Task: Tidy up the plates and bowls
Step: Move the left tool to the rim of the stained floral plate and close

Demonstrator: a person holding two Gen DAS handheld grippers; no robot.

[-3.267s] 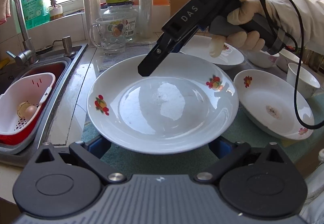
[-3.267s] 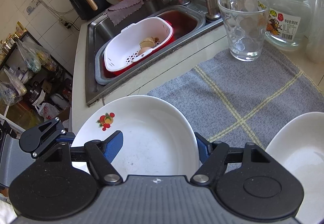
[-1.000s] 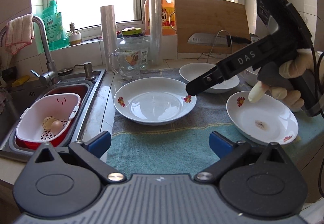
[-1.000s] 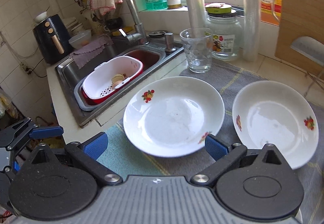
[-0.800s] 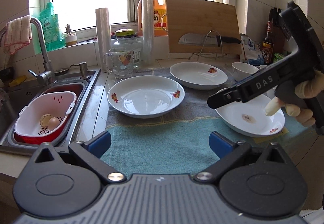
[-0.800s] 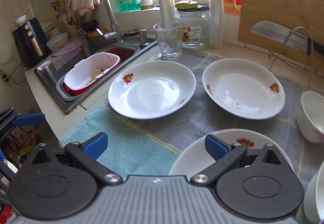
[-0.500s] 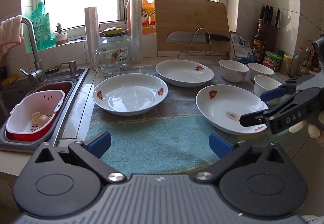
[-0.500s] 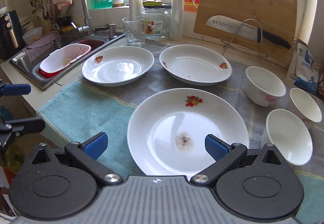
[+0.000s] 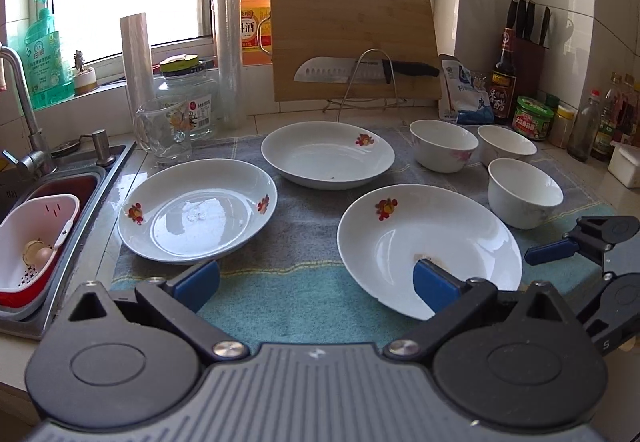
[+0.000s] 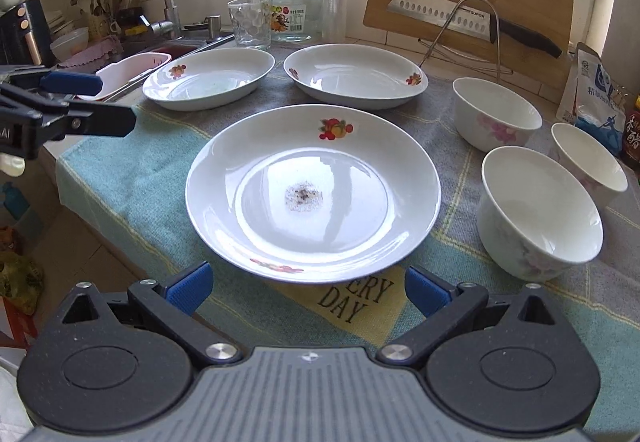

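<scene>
On the left, next to the sink (image 9: 60, 178), a plate (image 9: 198, 210) sits on the cloth (image 9: 304, 298) that covers the tabletop. A second plate (image 9: 328, 154) lies farther back, and a third plate (image 10: 314, 188), the near one with a brown speck in its well, lies right in front of the right tool (image 10: 306, 288). To the right stand three bowls: a near bowl (image 10: 540, 212), a far bowl (image 10: 496, 114) and a right bowl (image 10: 588, 162), close together.

Both tools are open and hold nothing. The left tool (image 9: 316, 280) hangs over the near edge of the cloth, its right pad above the near plate's rim.

These look like glazed ceramic: stiff, fairly heavy for a pinch grip, smooth and slippery, and likely to chip or break if dropped or knocked together. The flared rim is the only real hold on a plate, taken at the near edge with one pad under and one on top. A bowl is best pinched across its wall at the lip. The soft cloth should let a pad slide under a rim.
</scene>
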